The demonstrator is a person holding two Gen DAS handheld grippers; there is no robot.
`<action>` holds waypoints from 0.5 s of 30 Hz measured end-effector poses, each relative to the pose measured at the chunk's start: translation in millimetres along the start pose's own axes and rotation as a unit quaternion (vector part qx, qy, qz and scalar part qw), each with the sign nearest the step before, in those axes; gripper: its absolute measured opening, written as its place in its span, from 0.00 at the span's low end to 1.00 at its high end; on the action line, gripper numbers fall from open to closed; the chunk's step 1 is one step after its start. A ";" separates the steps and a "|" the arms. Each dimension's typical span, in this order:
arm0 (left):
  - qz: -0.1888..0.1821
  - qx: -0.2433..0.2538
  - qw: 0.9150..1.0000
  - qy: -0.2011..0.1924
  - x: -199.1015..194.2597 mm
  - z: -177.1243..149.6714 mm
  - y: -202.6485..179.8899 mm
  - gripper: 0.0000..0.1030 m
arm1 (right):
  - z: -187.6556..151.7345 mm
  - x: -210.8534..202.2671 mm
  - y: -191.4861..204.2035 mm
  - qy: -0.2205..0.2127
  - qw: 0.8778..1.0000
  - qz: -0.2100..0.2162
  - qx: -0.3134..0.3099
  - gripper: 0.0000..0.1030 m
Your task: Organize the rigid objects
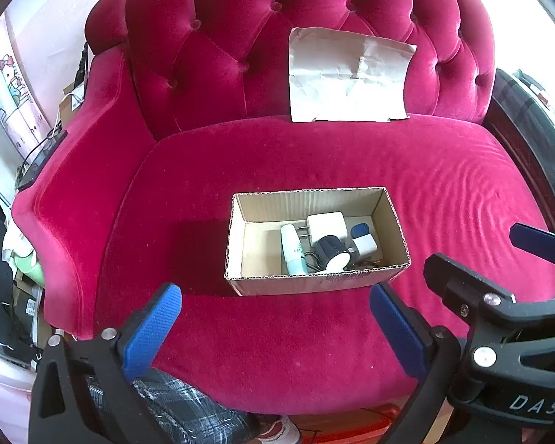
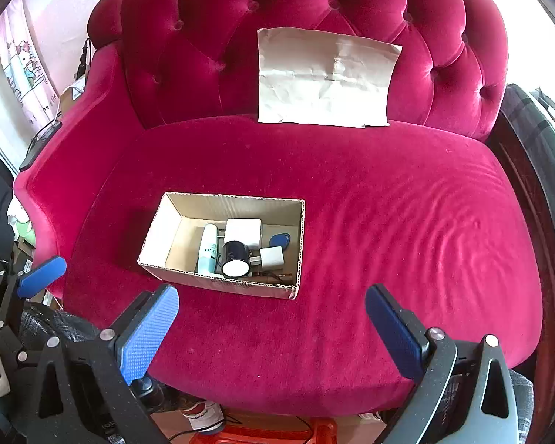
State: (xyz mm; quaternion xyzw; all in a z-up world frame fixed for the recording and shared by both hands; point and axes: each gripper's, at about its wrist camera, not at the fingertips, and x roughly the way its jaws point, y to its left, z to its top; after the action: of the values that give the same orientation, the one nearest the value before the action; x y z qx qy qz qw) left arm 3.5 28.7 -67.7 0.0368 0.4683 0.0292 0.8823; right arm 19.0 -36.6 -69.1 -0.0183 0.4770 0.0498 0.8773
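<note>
An open cardboard box (image 1: 395, 222) (image 2: 159, 235) sits on the red velvet sofa seat (image 1: 444, 192) (image 2: 388, 222). Inside lie a white charger plug (image 1: 327, 225) (image 2: 242, 231), a white and mint tube (image 1: 292, 249) (image 2: 207, 249), a black cylinder with a white end (image 1: 331, 251) (image 2: 235, 257), a small white adapter (image 1: 364, 245) (image 2: 272, 257) and a blue key fob (image 1: 359, 228) (image 2: 280, 238). My left gripper (image 1: 275, 327) is open and empty, just in front of the box. My right gripper (image 2: 272, 327) is open and empty, in front of the box and to its right.
A crumpled paper envelope (image 1: 347, 81) (image 2: 325, 81) leans on the sofa backrest. The sofa arm (image 1: 77, 203) rises at the left, with clutter and cables beyond it. A dark wooden edge (image 2: 529, 185) borders the right side. Shoes and a red stool (image 2: 277, 433) lie below the seat front.
</note>
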 end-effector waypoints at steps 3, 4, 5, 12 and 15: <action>0.001 -0.001 1.000 0.000 -0.7 0.1 0.8 1.00 | 0.0 -0.7 0.5 0.002 1.000 0.000 0.001 1.00; 0.001 -0.001 1.000 0.000 -1.0 -0.2 0.8 1.00 | -0.1 -1.2 0.9 0.002 1.000 0.000 0.002 1.00; 0.001 0.000 1.000 0.000 -1.4 -0.1 0.9 1.00 | 0.2 -1.5 1.1 0.002 1.000 0.000 0.002 1.00; 0.002 -0.003 1.000 -0.002 -3.2 0.5 2.9 1.00 | -0.3 -2.1 4.2 -0.002 1.000 -0.001 0.002 1.00; 0.001 -0.003 1.000 -0.003 -4.0 0.9 3.7 1.00 | -0.1 -3.0 5.6 -0.004 1.000 -0.003 0.003 1.00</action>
State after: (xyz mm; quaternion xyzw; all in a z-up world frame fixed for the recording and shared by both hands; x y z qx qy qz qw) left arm 1.9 32.1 -63.5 0.0347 0.4659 0.0316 0.8836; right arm 16.7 -31.2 -66.5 -0.0173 0.4740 0.0458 0.8792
